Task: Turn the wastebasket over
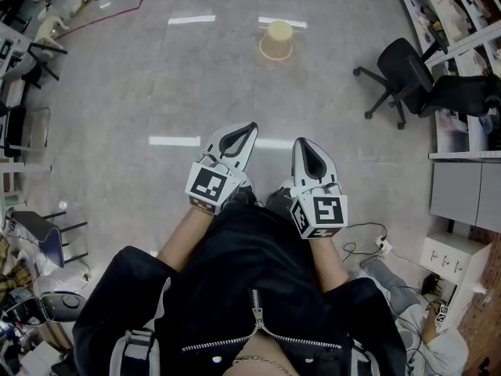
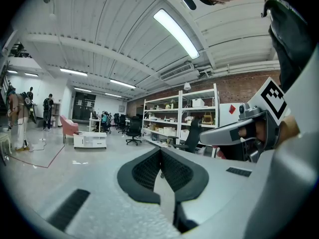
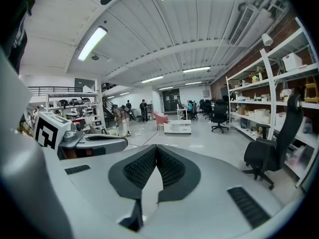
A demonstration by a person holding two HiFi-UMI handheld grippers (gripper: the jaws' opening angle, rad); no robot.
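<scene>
The left claw [image 1: 249, 129] is pressed together, empty. Well ahead on the grey floor [image 1: 156, 77] stands the tan woven tapered wastebasket [image 1: 275, 41], probably light and fairly stiff, best pinched at its rim. The right claw [image 1: 302, 143] is likewise closed on nothing; the black office chair [image 1: 399, 77] stands well apart from the basket, leaving open room.

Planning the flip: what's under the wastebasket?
Only grey floor shows around the wastebasket, which stands wider end down. Whatever lies beneath or inside it is covered by its own walls.
</scene>
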